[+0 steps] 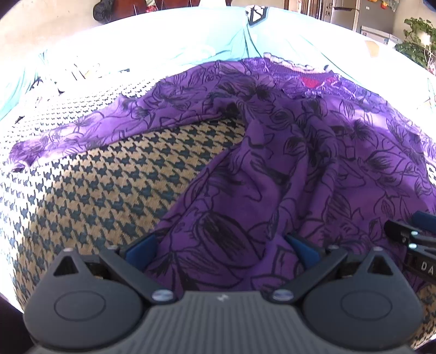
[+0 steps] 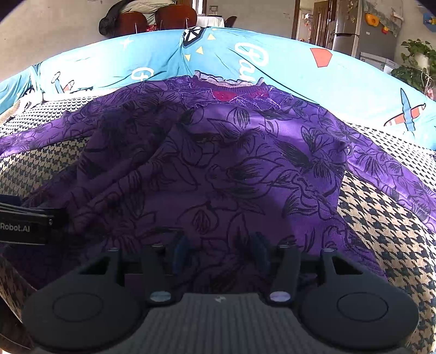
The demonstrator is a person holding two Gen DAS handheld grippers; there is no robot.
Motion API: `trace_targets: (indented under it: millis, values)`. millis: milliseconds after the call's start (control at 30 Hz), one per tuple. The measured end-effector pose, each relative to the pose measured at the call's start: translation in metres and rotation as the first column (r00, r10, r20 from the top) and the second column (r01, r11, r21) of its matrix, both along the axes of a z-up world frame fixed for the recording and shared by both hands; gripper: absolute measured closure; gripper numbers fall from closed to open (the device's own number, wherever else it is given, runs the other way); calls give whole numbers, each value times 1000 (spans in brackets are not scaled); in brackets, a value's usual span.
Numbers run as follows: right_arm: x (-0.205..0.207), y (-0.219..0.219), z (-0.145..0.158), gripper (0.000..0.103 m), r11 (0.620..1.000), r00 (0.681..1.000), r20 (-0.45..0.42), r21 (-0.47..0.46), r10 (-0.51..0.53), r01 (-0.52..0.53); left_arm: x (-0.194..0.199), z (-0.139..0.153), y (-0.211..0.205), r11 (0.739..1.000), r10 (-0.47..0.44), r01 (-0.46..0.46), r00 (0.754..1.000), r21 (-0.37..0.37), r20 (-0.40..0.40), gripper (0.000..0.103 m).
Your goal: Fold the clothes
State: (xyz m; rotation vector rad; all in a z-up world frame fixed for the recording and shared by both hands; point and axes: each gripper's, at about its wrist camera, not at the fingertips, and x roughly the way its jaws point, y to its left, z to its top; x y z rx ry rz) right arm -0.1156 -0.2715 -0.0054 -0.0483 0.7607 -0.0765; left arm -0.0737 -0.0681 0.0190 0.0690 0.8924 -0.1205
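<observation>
A purple top with black flower outlines (image 1: 299, 163) lies rumpled on a houndstooth cover (image 1: 109, 185), its lace neckline and red label (image 1: 310, 81) at the far side. My left gripper (image 1: 222, 250) is open wide at the near hem, with a ridge of purple cloth between its blue pads (image 1: 141, 250). In the right wrist view the same top (image 2: 231, 163) fills the middle. My right gripper (image 2: 220, 253) rests over the hem, jaws parted less widely, cloth lying between them. Each gripper's black body shows at the edge of the other's view.
A light blue printed sheet (image 2: 299, 73) lies beyond the houndstooth cover (image 2: 381, 217). Behind it are brown chairs (image 2: 158, 21), a steel fridge (image 2: 351, 27) and a potted plant (image 2: 417, 60). The top's left sleeve (image 1: 68, 136) stretches out over the cover.
</observation>
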Motion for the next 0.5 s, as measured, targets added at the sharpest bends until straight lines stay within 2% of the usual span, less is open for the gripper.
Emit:
trace_targets:
  millis: [200, 500]
  values:
    - [1, 0, -3, 37, 1000, 1000, 3, -6, -19, 19, -1, -5, -5, 999, -16, 16, 1000, 39, 5, 0]
    - [2, 1, -8, 30, 999, 999, 11, -18, -44, 44, 0, -7, -6, 999, -27, 27, 1000, 46, 4, 0]
